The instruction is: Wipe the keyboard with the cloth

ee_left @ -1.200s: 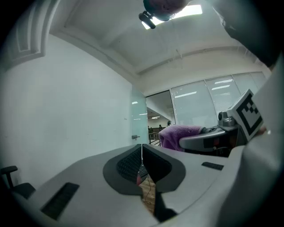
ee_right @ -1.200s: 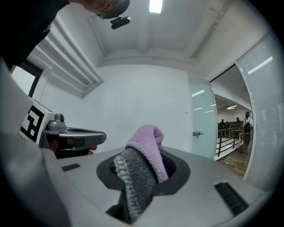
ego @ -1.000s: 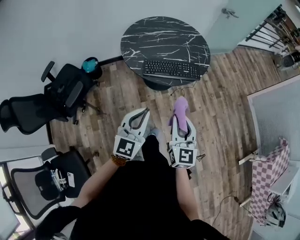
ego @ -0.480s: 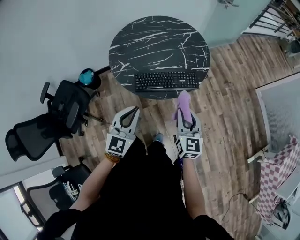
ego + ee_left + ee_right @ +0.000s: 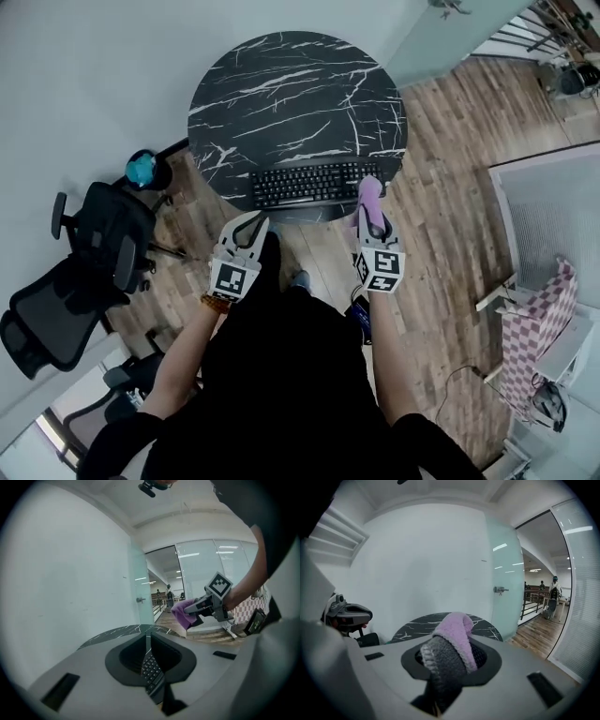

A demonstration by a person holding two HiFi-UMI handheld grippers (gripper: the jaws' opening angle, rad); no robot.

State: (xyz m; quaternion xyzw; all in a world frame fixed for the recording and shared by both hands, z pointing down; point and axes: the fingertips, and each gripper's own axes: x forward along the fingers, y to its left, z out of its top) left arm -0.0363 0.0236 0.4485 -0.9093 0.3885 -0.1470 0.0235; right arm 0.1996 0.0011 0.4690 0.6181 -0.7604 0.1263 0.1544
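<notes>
keyboard (image 5: 309,183): table's (image 5: 281,84) near edge, lying crosswise | right gripper (image 5: 373,217): clamped on cloth (image 5: 369,190), nearer, by right end | left gripper (image 5: 251,221): closed, empty

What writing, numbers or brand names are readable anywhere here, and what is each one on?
None: no word, number or brand can be read in any view.
keyboard: key legends too small to read.
Cubes on the left gripper and right gripper: black-and-white square patterns only, no letters.
cloth: no label showing.
</notes>
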